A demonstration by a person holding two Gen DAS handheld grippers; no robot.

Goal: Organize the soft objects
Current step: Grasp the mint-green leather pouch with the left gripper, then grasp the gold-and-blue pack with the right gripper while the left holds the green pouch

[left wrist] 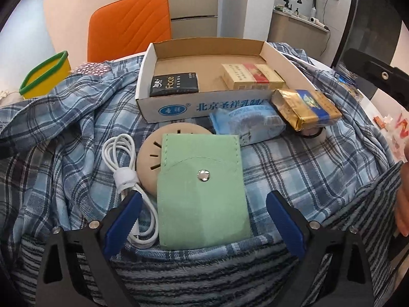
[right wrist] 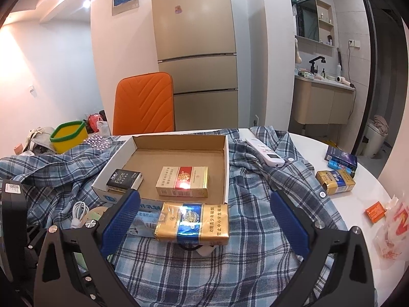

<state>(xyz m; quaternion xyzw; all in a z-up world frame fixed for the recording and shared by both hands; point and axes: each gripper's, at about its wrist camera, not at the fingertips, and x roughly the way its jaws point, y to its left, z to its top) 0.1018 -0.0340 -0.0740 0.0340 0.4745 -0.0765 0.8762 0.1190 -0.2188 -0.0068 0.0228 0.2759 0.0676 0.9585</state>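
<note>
A: Round white table [right wrist: 358,199], mostly buried under a blue plaid shirt [right wrist: 204,268]; an orange chair [right wrist: 144,102] and a tall beige fridge [right wrist: 196,51] stand behind it.

B: Where are the tongs?

A: Both sit low at the near edge, pointing toward the far side. The left gripper [left wrist: 204,215] has its blue pads spread wide, released, one on each side of a green felt pouch [left wrist: 202,189] with a metal snap. The pads flank it; I can't tell whether they touch it.

B: And the other one?

A: The right gripper [right wrist: 204,220] is released too, jaws wide apart, levelled at a gold-and-blue cigarette pack [right wrist: 193,221] lying on the shirt just in front of a shallow cardboard box [right wrist: 226,168]. Nothing is grasped.

B: What's in the box?

A: A black tissue pack [right wrist: 125,179] marked "face" at its left near corner and a red-and-cream cigarette pack [right wrist: 182,181] in the middle.

B: Around the pouch?

A: It lies partly over a beige round slotted disc [left wrist: 150,158]. A coiled white cable [left wrist: 127,179] is just left of it, by the left pad. A blue plastic packet [left wrist: 245,125] rests between pouch and box. A striped fuzzy cloth [left wrist: 191,276] covers the near edge.

B: Further off?

A: A yellow tub with a green rim [right wrist: 69,135] far left, a white remote [right wrist: 265,153] on the shirt to the right, and another gold pack [right wrist: 334,184] on the bare table.
</note>
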